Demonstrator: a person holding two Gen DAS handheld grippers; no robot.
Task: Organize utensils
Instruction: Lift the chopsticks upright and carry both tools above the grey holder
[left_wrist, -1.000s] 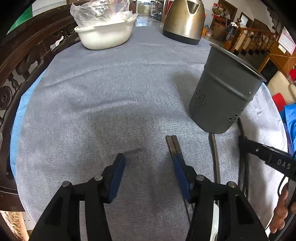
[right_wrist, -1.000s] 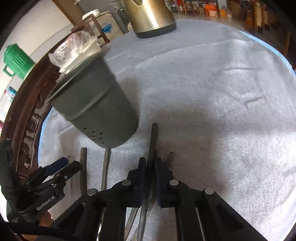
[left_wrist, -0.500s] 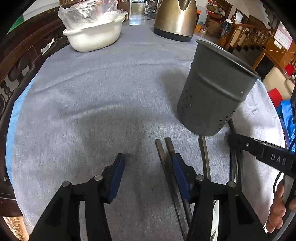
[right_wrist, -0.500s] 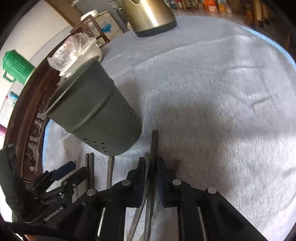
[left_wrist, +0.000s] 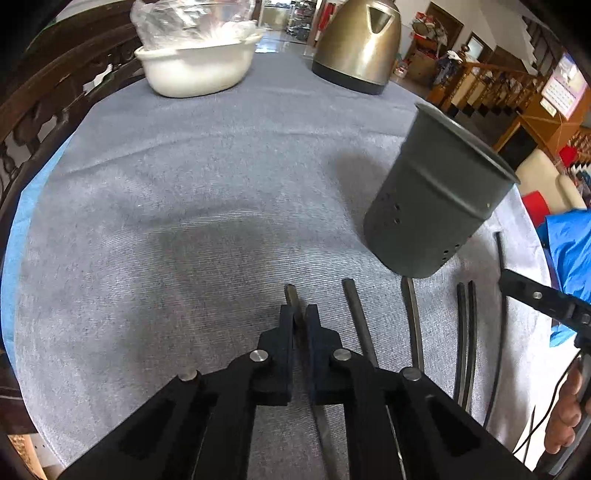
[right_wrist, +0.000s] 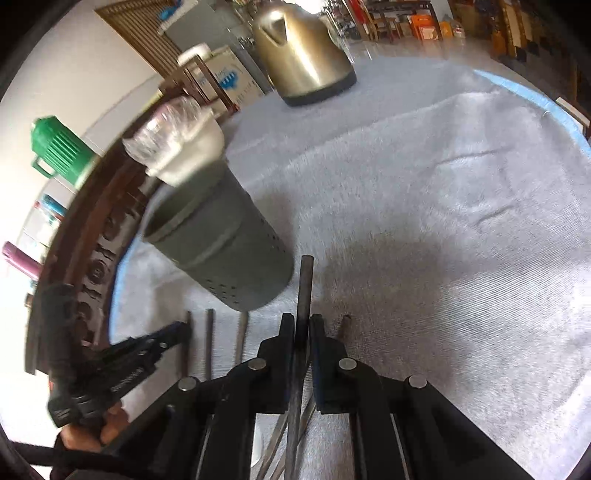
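The holder (left_wrist: 436, 206) appears empty; several utensils (left_wrist: 463, 332) lie on the cloth. Left gripper (left_wrist: 300, 314) and right gripper (right_wrist: 302, 325) each pinch one handle.

I can read no text from here. Print on the box (right_wrist: 229, 79) behind the kettle (right_wrist: 303, 55) and the wall calendar (left_wrist: 563, 88) is too blurred.

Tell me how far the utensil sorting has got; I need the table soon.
Nothing looks done: no handle shows above the holder rim. In hand: the left claw is shut on one utensil handle, and the right claw grips another handle. Left: both of those, plus several utensils lying on the cloth.
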